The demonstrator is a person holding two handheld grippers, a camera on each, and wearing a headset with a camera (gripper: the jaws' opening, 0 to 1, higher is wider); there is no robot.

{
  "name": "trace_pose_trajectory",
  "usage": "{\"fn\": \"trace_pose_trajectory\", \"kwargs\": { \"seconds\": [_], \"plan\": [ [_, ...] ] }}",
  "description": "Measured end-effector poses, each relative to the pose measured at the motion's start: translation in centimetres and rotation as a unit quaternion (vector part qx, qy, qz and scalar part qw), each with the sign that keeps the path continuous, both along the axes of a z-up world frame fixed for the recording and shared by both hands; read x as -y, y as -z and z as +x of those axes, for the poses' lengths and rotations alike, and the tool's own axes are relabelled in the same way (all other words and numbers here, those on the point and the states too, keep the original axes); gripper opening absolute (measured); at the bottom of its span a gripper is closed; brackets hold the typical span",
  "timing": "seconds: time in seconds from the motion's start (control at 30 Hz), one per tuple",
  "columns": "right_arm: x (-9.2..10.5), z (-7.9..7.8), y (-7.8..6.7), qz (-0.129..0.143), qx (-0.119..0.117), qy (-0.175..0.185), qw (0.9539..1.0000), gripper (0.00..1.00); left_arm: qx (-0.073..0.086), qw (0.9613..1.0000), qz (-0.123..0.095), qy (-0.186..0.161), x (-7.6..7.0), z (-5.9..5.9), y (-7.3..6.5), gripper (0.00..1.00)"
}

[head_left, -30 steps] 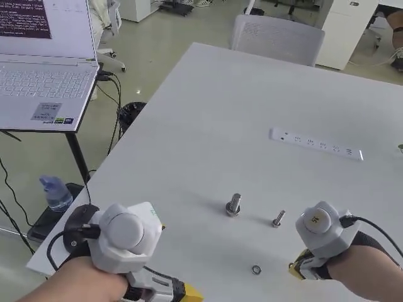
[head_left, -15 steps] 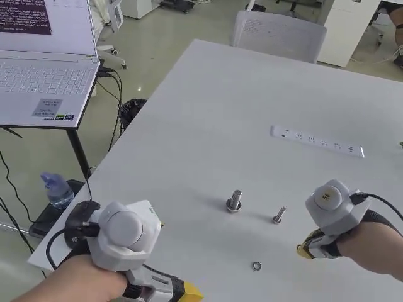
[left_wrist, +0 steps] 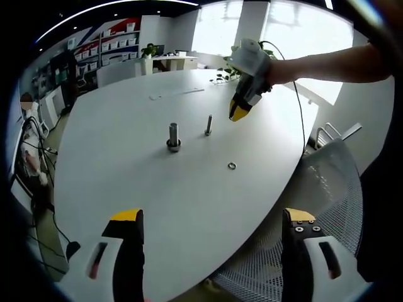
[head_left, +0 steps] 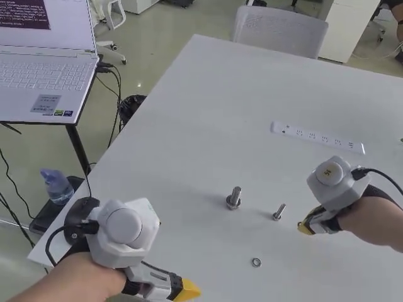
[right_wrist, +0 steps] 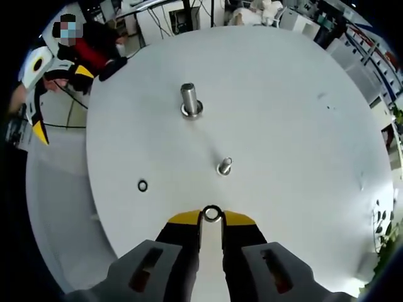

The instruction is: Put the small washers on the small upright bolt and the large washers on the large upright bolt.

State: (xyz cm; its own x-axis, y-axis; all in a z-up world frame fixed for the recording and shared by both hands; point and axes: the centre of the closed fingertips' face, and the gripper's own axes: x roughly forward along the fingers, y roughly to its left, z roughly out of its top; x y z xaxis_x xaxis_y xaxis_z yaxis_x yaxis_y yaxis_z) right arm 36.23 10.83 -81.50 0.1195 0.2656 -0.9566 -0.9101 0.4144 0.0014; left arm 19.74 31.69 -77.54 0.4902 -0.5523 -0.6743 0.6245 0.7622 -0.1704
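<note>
The right gripper point(right_wrist: 212, 217) has its yellow-tipped fingers point(right_wrist: 184, 219) pressed almost together, and they pinch a small silver ring-shaped washer point(right_wrist: 212, 212) at their very tips. The washer is held flat between both tips. In the right gripper view the thin short silver upright bolt point(right_wrist: 224, 166) stands just beyond the held washer, near to it but not touching. Farther along the same line stands the thick silver upright bolt point(right_wrist: 191, 100).

In the head view the right gripper point(head_left: 306, 228) is above the white table point(head_left: 208, 113), to the right side of the thin bolt point(head_left: 278, 212). The thick bolt point(head_left: 233, 198) stands just to the left of the thin one. Both bolts are in the part of the table toward its near edge.

A second small silver washer point(head_left: 255, 262) lies flat on the table, nearer to the near edge than both bolts and apart from them. It is between the two grippers and nothing touches it.

The left gripper point(left_wrist: 211, 217) is at the near-left corner of the table, and its fingers point(left_wrist: 126, 233) are spread wide with nothing between them. In its view the thick bolt point(left_wrist: 173, 136), the thin bolt point(left_wrist: 208, 124) and the loose washer point(left_wrist: 232, 166) are all well ahead of the fingers.

A white power strip point(head_left: 318, 138) lies toward the far right edge of the table.
</note>
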Motion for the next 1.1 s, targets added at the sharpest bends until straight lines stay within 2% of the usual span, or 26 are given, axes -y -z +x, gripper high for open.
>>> {"fn": "trace_pose_trajectory", "kwargs": {
  "seconds": [0.23,0.37,0.67,1.1],
  "plan": [
    [-0.5,0.8,-0.5,0.003,0.002,0.002,1.0000,0.12,0.005,1.0000,-0.005,0.001,0.1,0.2,-0.3,0.89],
    [-0.9,1.5,-0.7,0.006,0.006,0.001,1.0000,0.12,0.002,1.0000,0.000,0.003,0.1,0.1,-0.1,0.88],
    [-2.0,1.4,-1.9,0.006,0.013,-0.007,0.9999,0.12,0.003,1.0000,0.000,0.002,0.0,0.2,-0.1,0.88],
    [-3.5,1.8,-1.7,0.011,0.010,-0.021,0.9997,0.12,-0.002,1.0000,0.001,0.004,-0.1,0.6,0.2,0.87]
  ]
}}
